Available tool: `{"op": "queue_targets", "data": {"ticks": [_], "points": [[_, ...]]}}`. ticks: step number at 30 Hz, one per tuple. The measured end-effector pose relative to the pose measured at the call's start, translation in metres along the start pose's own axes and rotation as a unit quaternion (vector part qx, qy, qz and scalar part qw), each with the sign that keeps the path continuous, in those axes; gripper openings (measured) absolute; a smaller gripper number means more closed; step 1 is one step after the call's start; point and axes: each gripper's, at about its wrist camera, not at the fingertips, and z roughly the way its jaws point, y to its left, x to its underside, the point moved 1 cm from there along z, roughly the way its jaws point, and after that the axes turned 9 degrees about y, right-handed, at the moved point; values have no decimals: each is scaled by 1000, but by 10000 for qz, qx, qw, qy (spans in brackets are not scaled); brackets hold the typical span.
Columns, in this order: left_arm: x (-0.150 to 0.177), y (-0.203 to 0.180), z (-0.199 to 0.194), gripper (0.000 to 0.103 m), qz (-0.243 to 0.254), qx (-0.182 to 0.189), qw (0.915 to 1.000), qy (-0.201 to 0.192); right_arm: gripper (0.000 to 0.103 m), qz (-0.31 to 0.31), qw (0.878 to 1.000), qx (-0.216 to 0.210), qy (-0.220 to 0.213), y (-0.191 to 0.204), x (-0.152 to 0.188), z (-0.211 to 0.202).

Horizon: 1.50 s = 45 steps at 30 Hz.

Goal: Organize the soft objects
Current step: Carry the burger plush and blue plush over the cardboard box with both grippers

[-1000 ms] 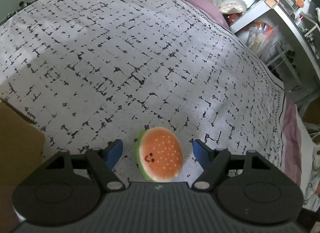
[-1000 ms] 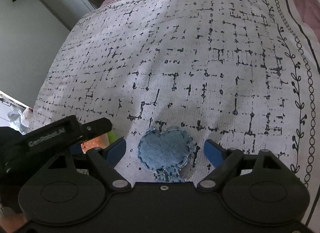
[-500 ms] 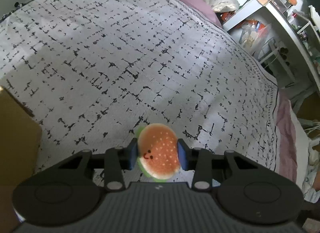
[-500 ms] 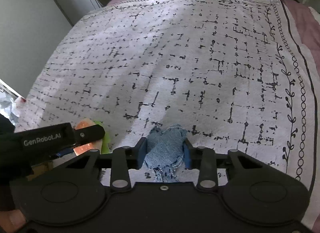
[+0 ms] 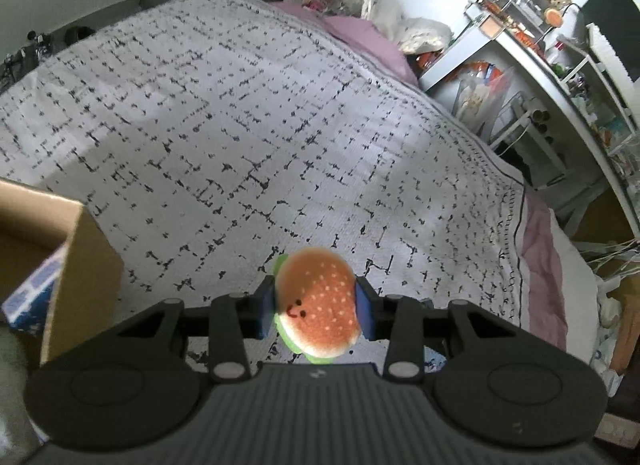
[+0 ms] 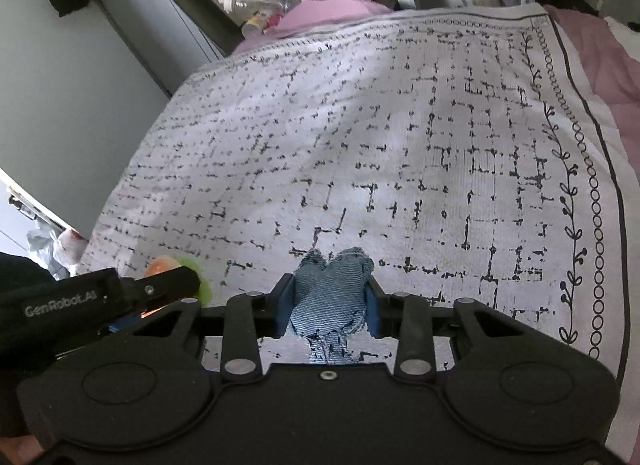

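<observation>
Above the patterned bedspread [image 5: 280, 125], the left gripper [image 5: 316, 307] is squeezing a burger plush [image 5: 316, 305] while the right gripper [image 6: 330, 307] is pinching a denim heart [image 6: 330, 293], so carrying both toward the cardboard box [image 5: 80, 265] at nine o'clock probably comes next.

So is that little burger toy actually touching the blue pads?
Touching. The left wrist view shows both blue pads pressed against the burger toy, pinching it.
</observation>
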Motion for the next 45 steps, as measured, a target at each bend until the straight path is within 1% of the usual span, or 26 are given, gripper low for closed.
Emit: {"op": "queue_targets", "data": {"ticks": [6, 10, 21, 29, 35, 45], "points": [[4, 4, -28, 40, 63, 16, 9999, -135, 35, -138, 9996, -165, -185, 13, 4, -19], [8, 8, -44, 40, 67, 10, 9997, -232, 35, -123, 9992, -294, -245, 20, 7, -27], [14, 21, -86, 40, 84, 1, 9990, -447, 35, -188, 9974, -431, -547, 39, 16, -54], [19, 38, -120, 40, 75, -77, 9979, -633, 35, -393, 9951, -602, -685, 57, 23, -71], [22, 54, -139, 40, 23, -139, 9972, -738, 35, -604, 9932, -571, -814, 74, 27, -81], [21, 79, -160, 40, -34, -191, 9962, -848, 35, -969, 9910, -490, -781, 104, 39, -81]]}}
